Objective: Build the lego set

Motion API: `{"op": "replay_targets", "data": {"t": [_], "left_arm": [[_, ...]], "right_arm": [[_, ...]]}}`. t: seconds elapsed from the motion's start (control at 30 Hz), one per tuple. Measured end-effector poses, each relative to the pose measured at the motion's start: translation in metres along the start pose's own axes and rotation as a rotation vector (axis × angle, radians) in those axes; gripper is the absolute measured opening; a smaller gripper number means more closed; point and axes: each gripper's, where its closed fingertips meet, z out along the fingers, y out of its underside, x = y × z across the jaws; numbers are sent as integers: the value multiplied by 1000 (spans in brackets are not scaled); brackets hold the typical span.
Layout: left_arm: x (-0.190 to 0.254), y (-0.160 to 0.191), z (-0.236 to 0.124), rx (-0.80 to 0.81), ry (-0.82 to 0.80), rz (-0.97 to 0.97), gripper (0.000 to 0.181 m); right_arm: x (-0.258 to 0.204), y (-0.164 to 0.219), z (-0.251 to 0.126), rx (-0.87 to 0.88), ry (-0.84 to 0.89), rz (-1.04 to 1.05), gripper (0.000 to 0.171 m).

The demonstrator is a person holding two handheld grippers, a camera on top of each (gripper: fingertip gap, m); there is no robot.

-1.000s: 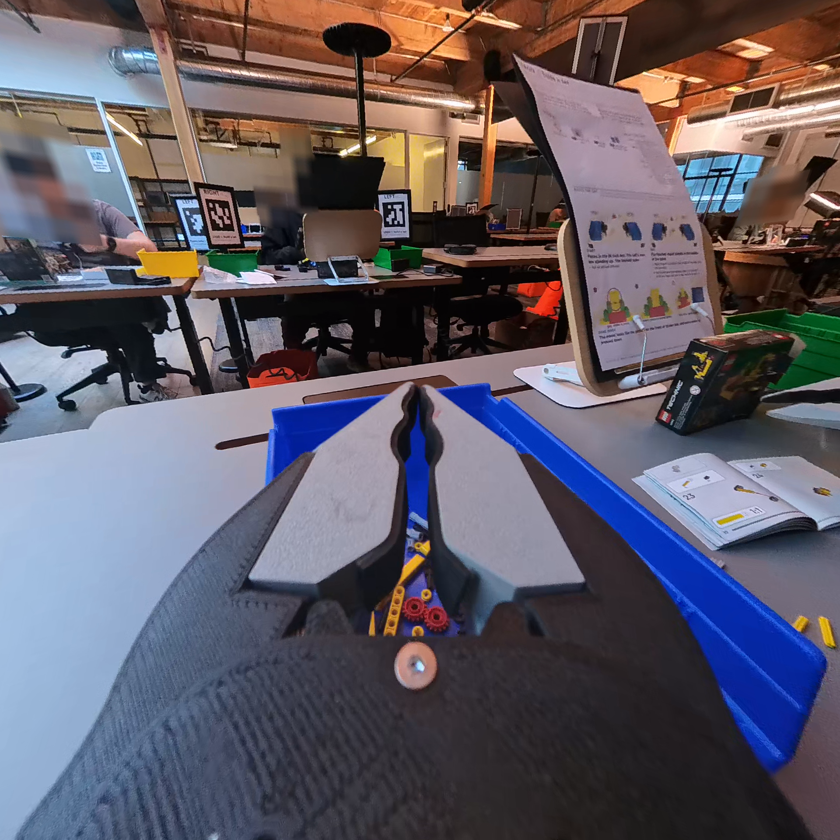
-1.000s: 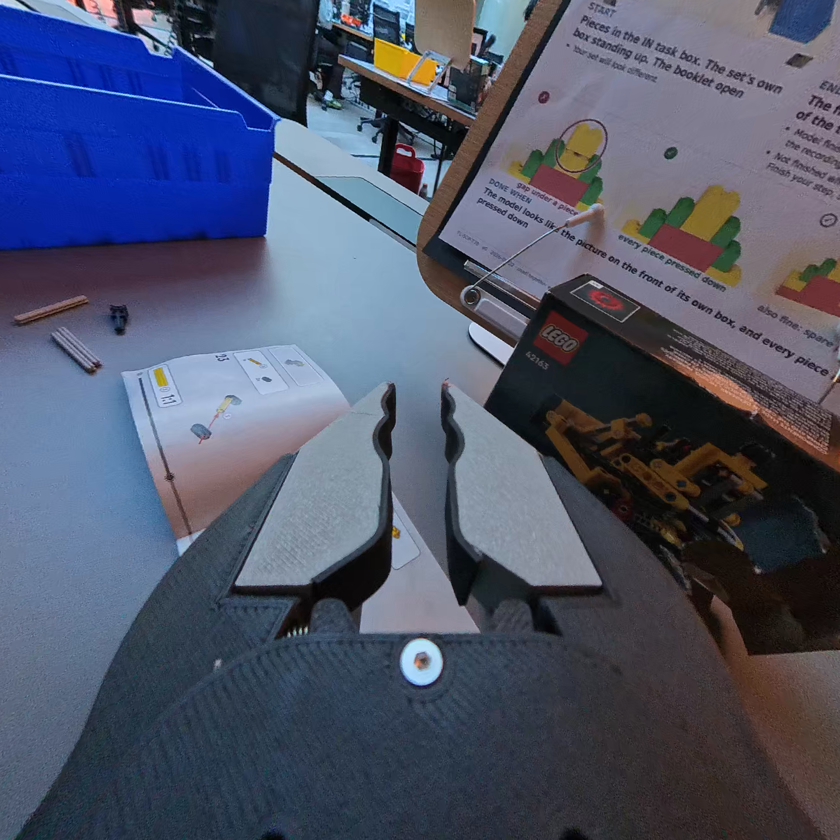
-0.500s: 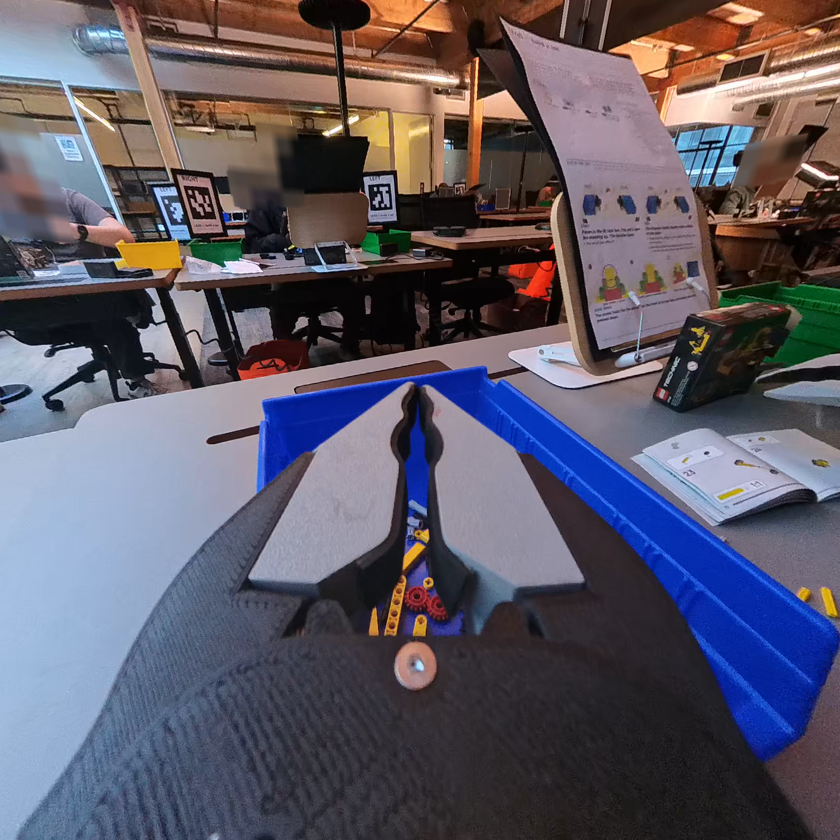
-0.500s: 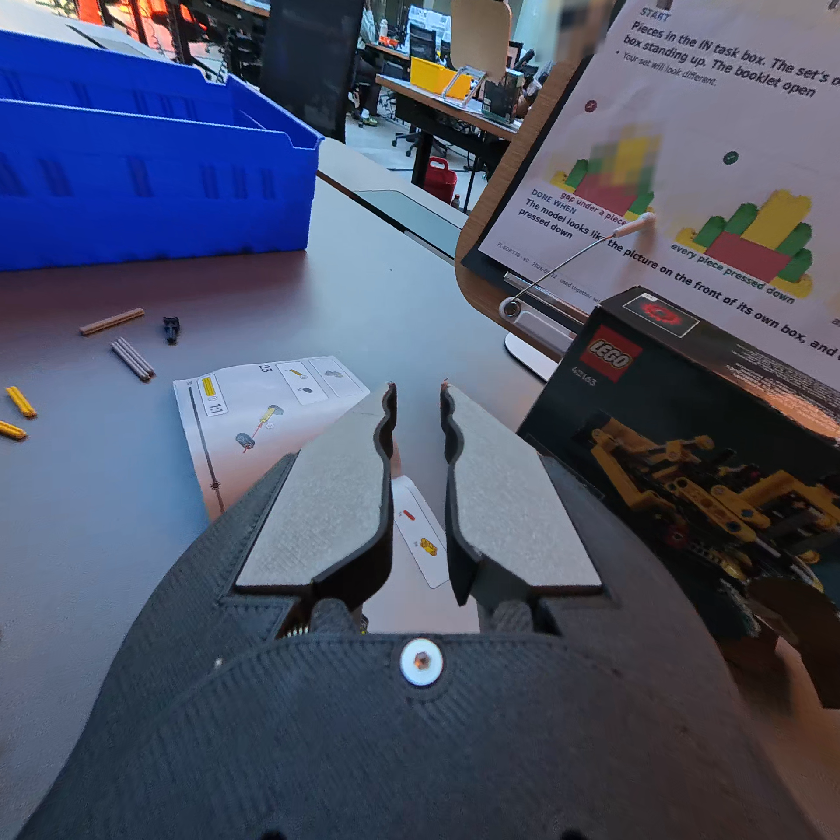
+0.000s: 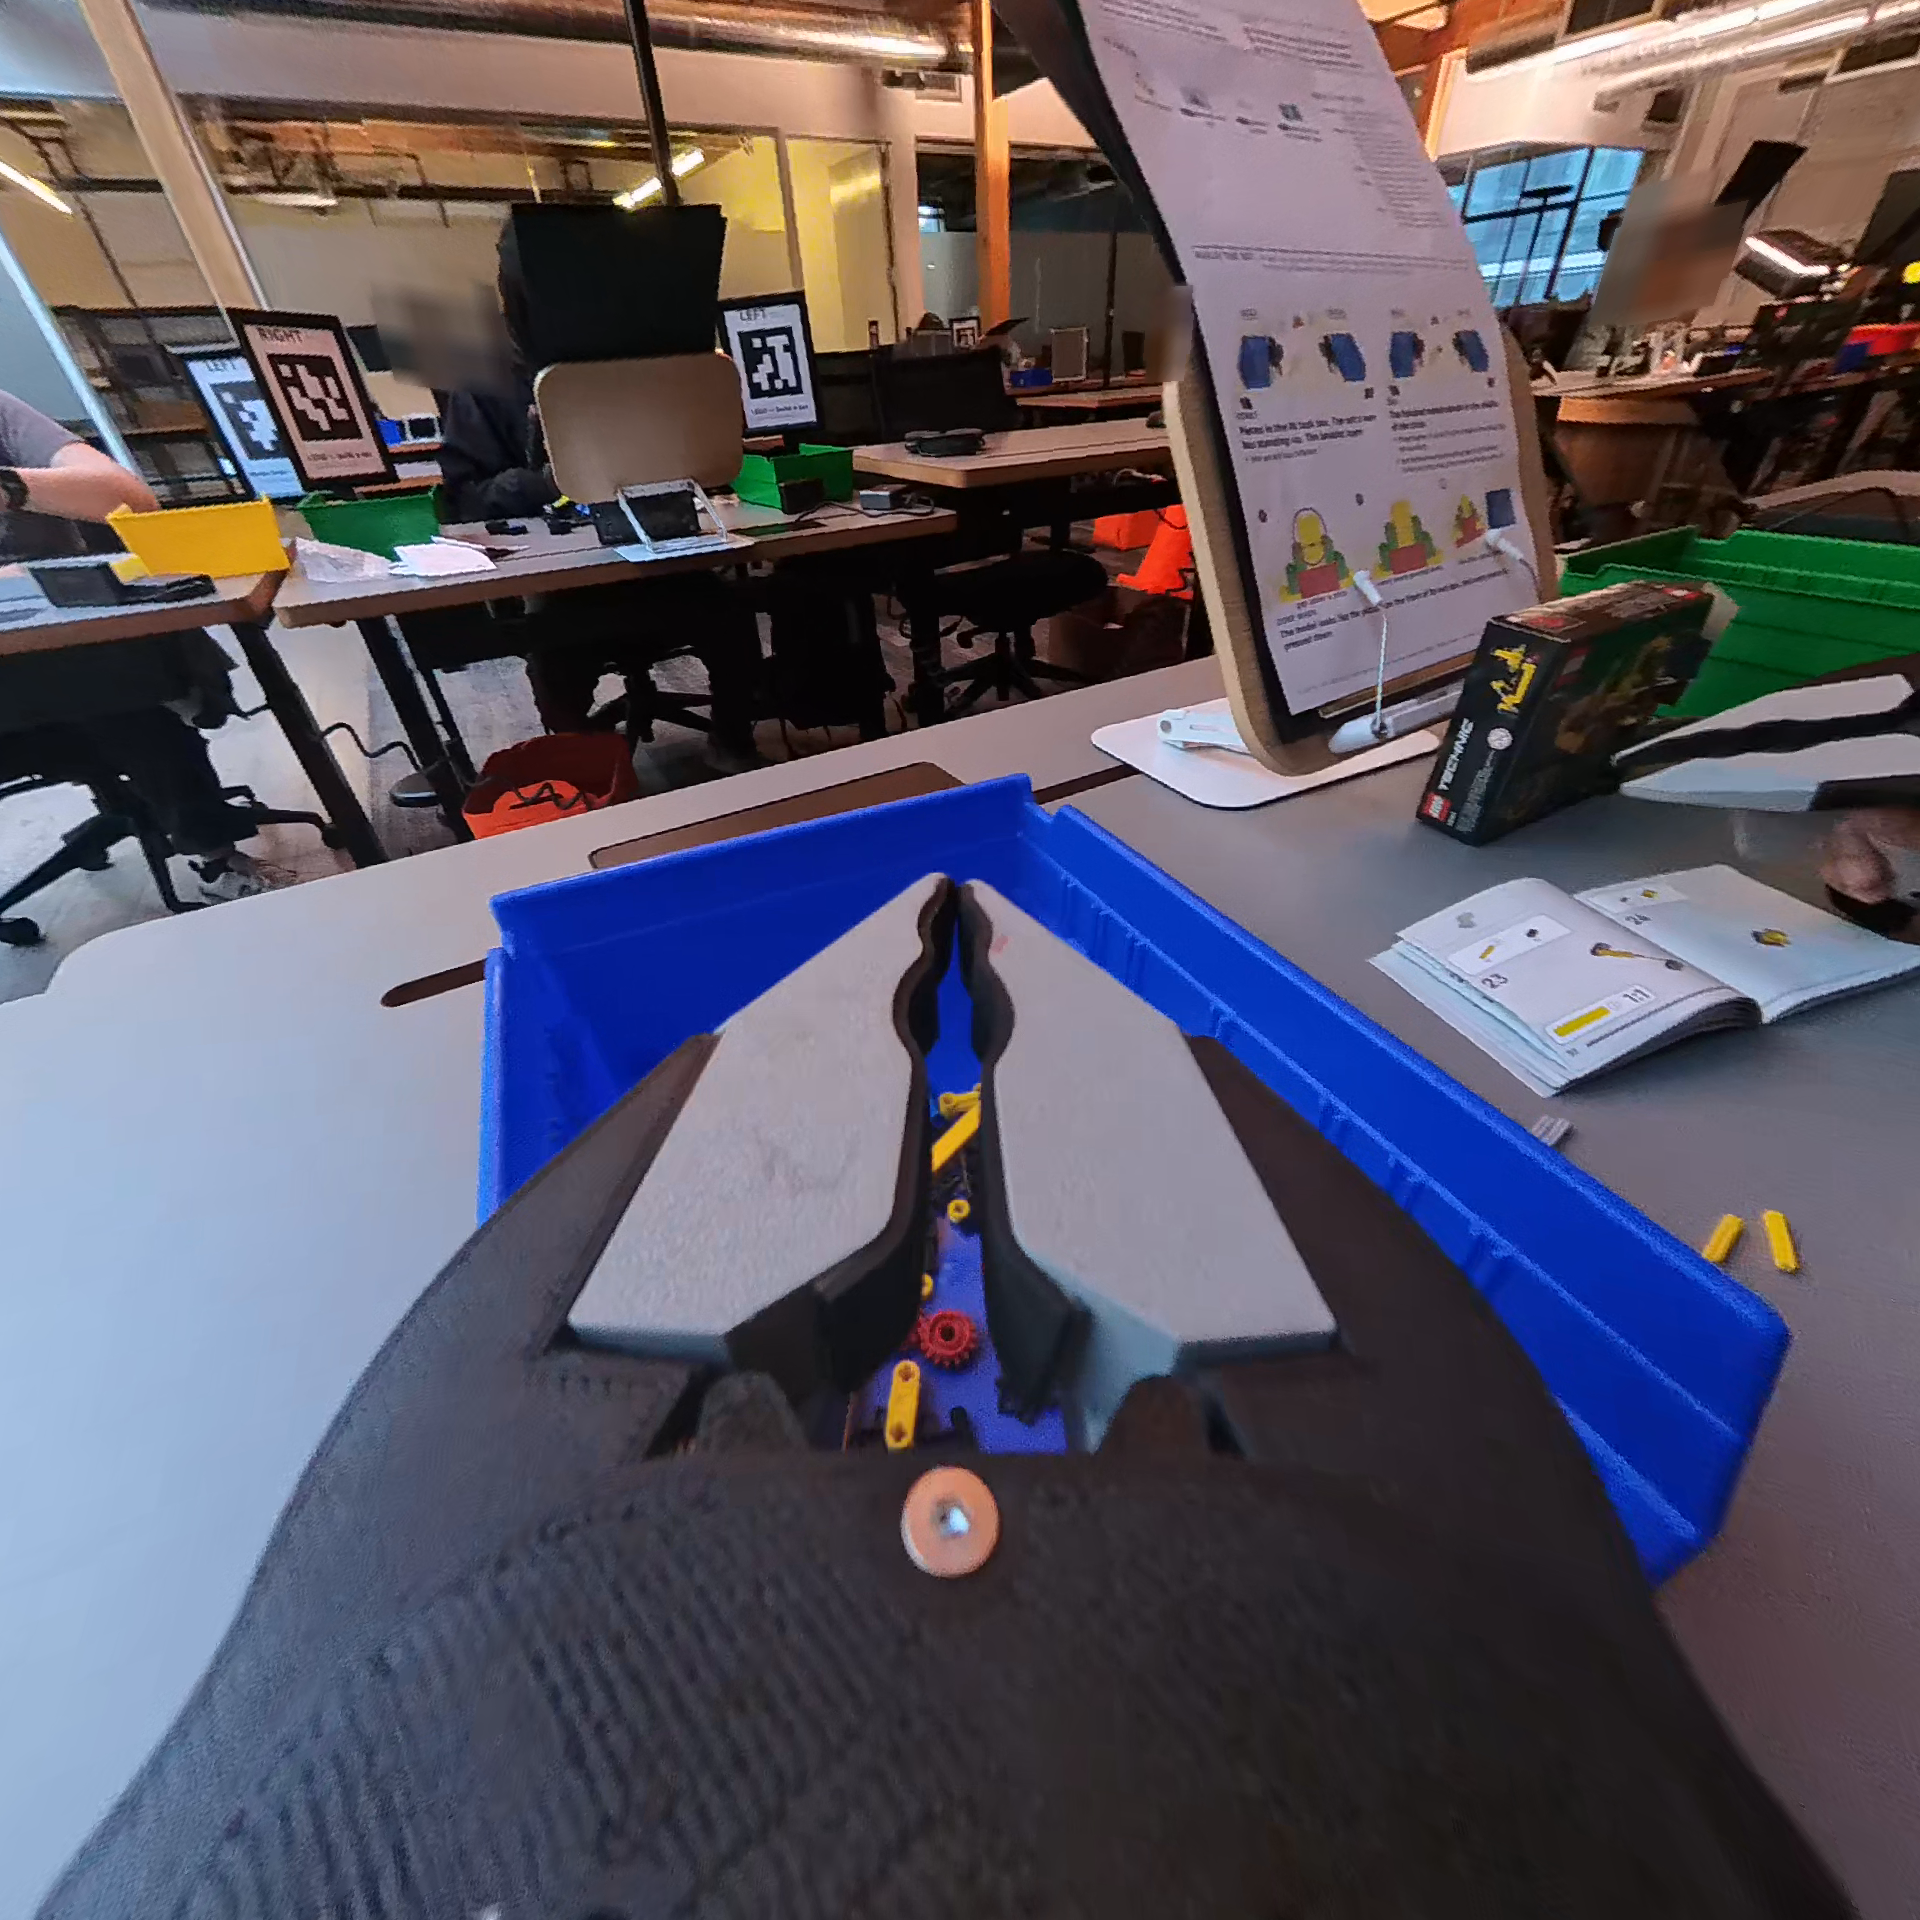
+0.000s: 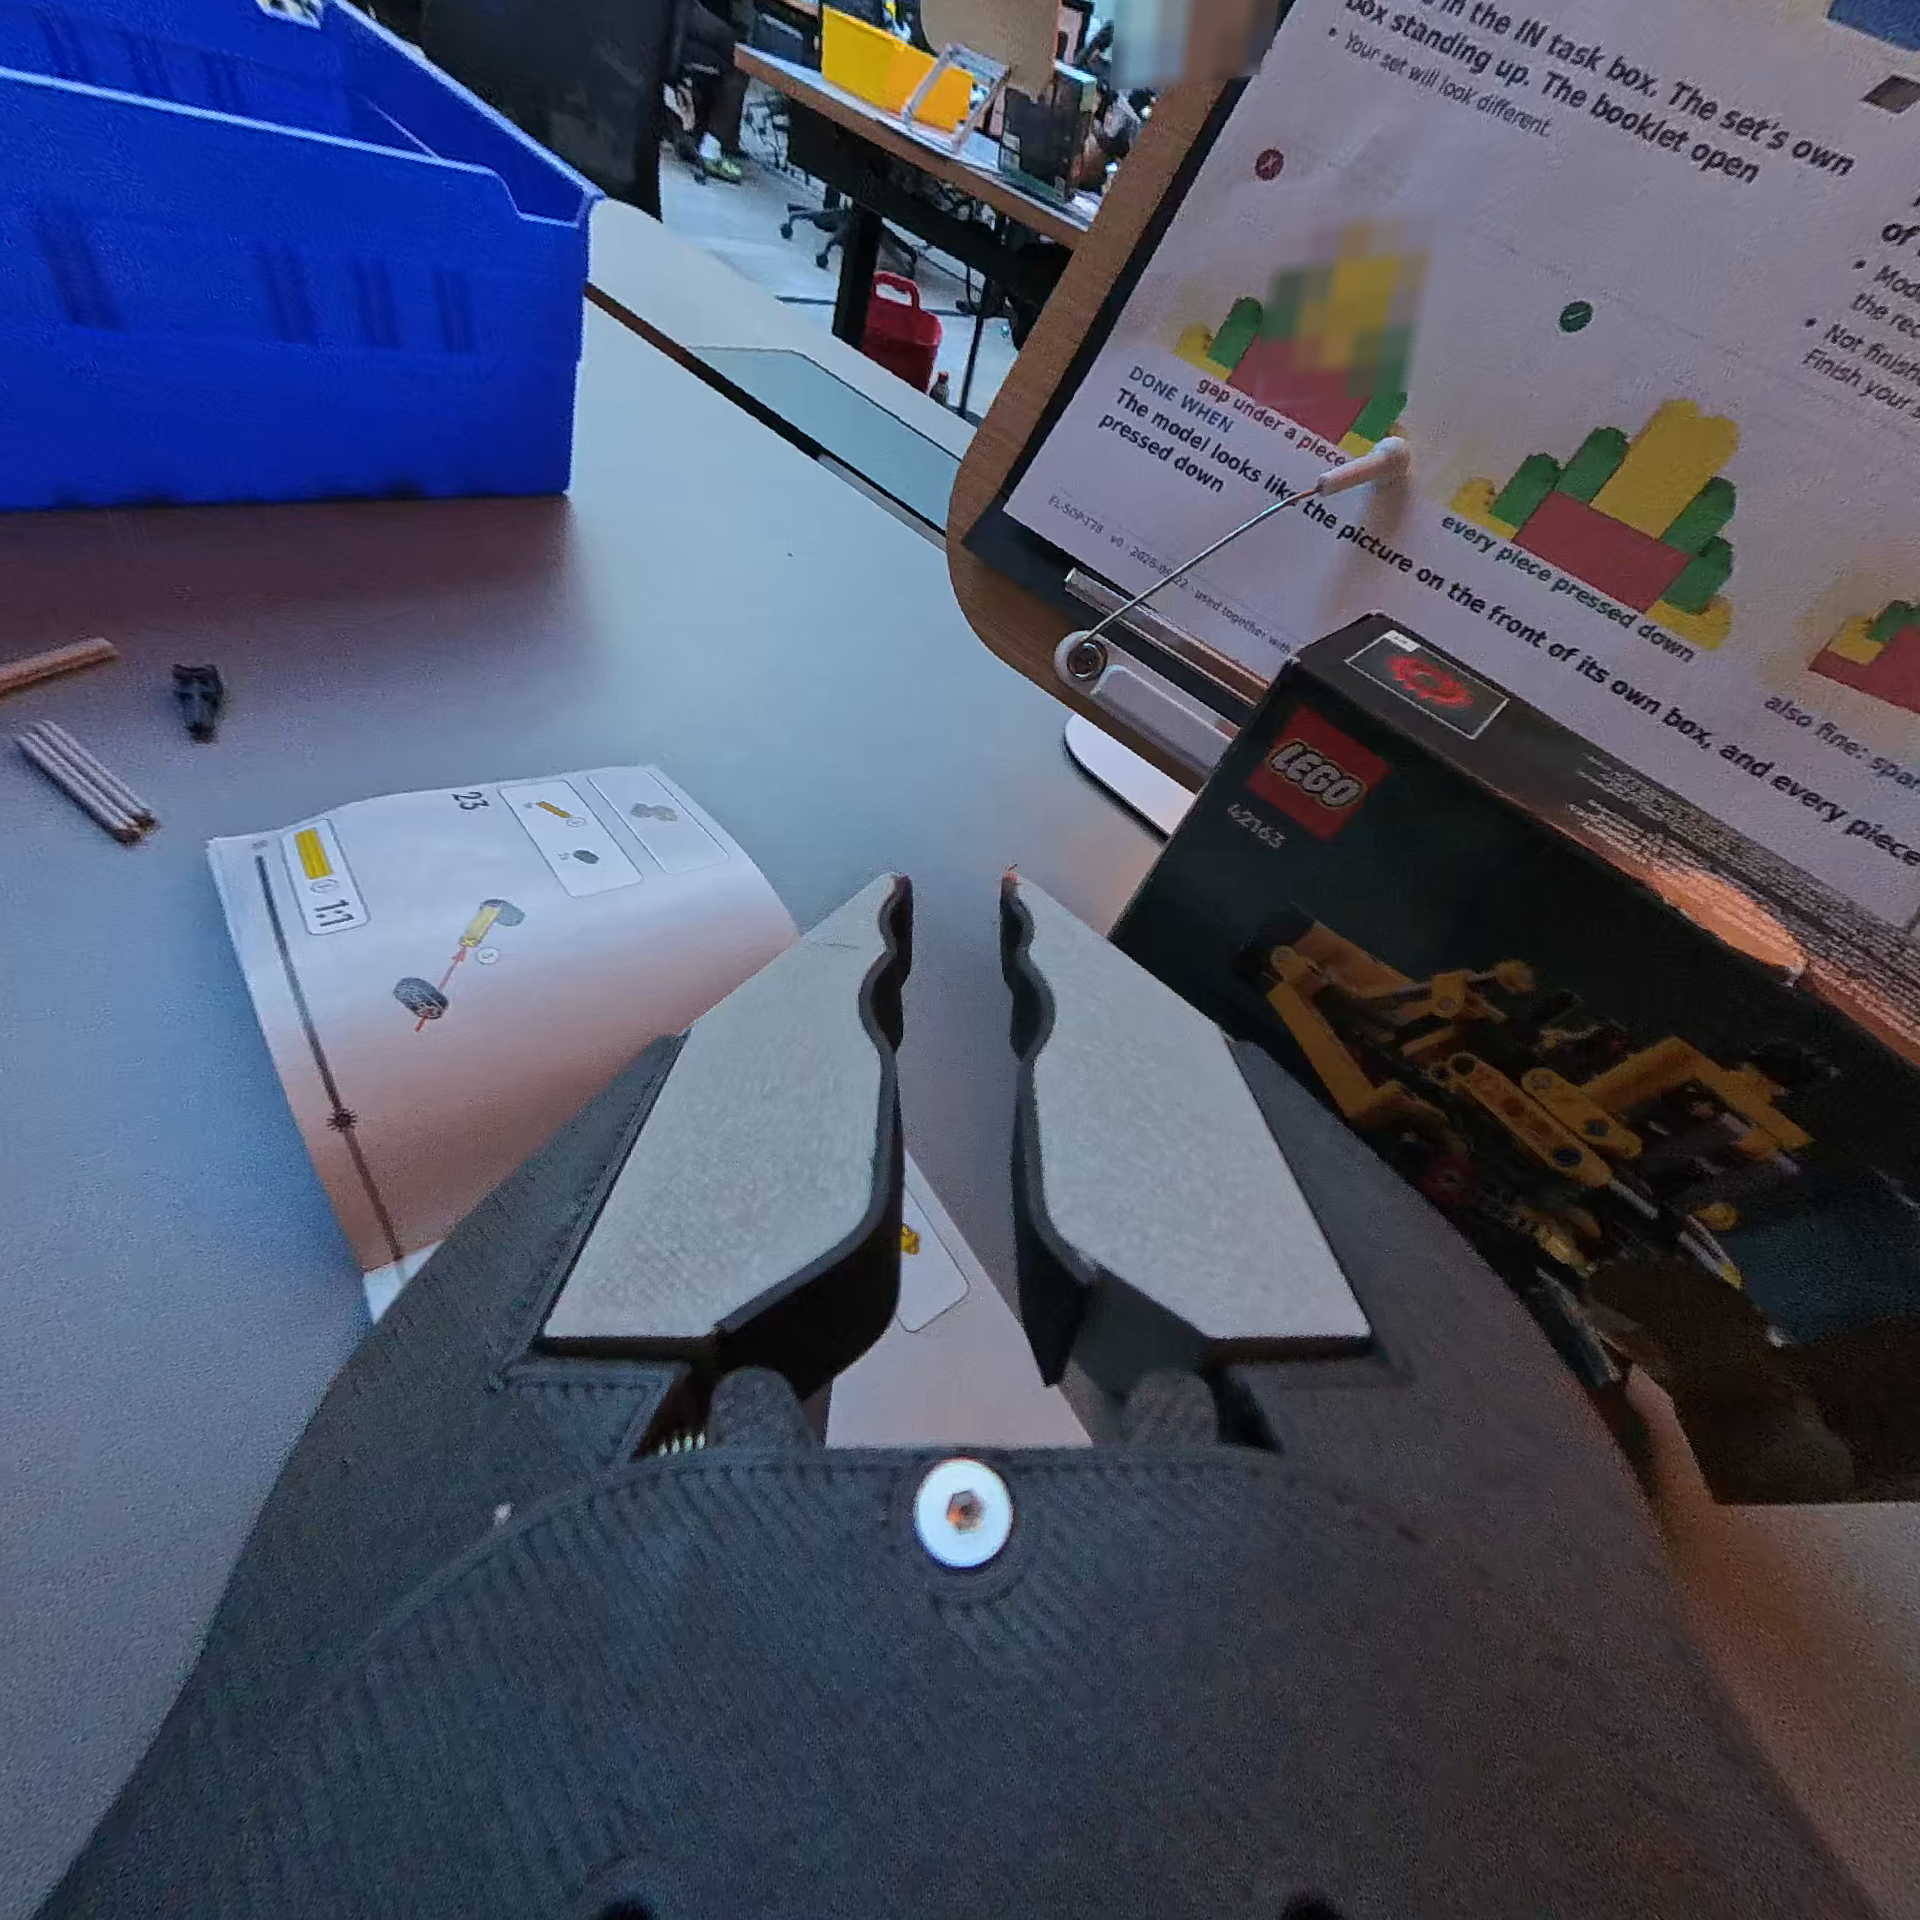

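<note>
A green bin [image 5: 1766, 592] sits behind the wooden document stand [image 5: 1210, 582].

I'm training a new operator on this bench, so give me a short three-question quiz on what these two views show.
1. True or false: the left claw is shut and above the blue bin.
2. Which lies open on the table? A) the booklet B) the black box C) a laptop
3. Fill in: the right claw is ____, holding nothing.

Key: 1 true: its tips nearly meet over the bin's loose pieces. 2 A: the box stands closed beside it. 3 open: a clear gap between the tips, over the booklet's edge.
</note>
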Motion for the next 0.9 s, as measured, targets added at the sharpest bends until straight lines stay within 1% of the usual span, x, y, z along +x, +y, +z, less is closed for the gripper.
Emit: {"op": "replay_targets", "data": {"t": [0.17, 0.3, 0.43, 0.6, 0.77, 0.9], "left_arm": [[10, 1, 2, -15, 30, 10, 0], [9, -3, -1, 5, 25, 8, 0], [3, 2, 1, -11, 13, -21, 0], [7, 7, 5, -10, 23, -38, 0], [10, 4, 3, 1, 11, -16, 0], [10, -1, -1, 27, 13, -26, 0]], "right_arm": [[3, 2, 4, -26, 47, -58, 13], [4, 3, 5, -37, 54, -67, 12], [-1, 1, 4, -19, 14, -38, 11], [-12, -3, -1, 3, -53, -16, 11], [-24, -7, -2, 17, -101, -32, 10], [-25, 0, 1, -15, -100, -52, 11]]}}
